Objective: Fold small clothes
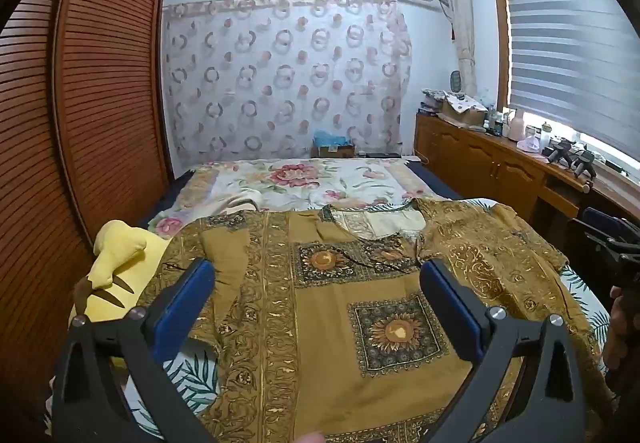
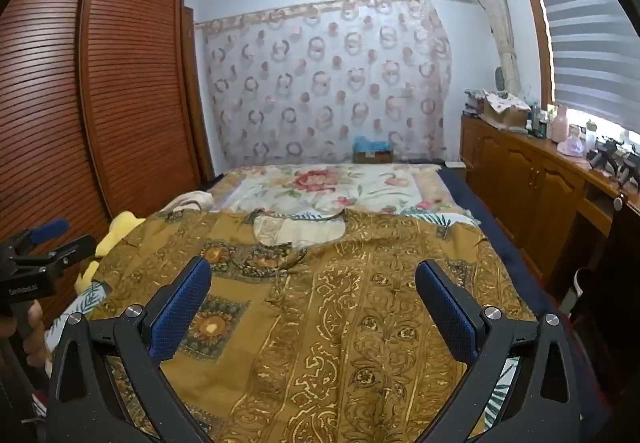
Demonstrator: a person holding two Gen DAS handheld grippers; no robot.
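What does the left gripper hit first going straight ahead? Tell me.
Most likely the brown patterned garment spread flat on the bed. The open left gripper points at its sunflower panels, with nothing between the fingers. Depth is hard to judge.
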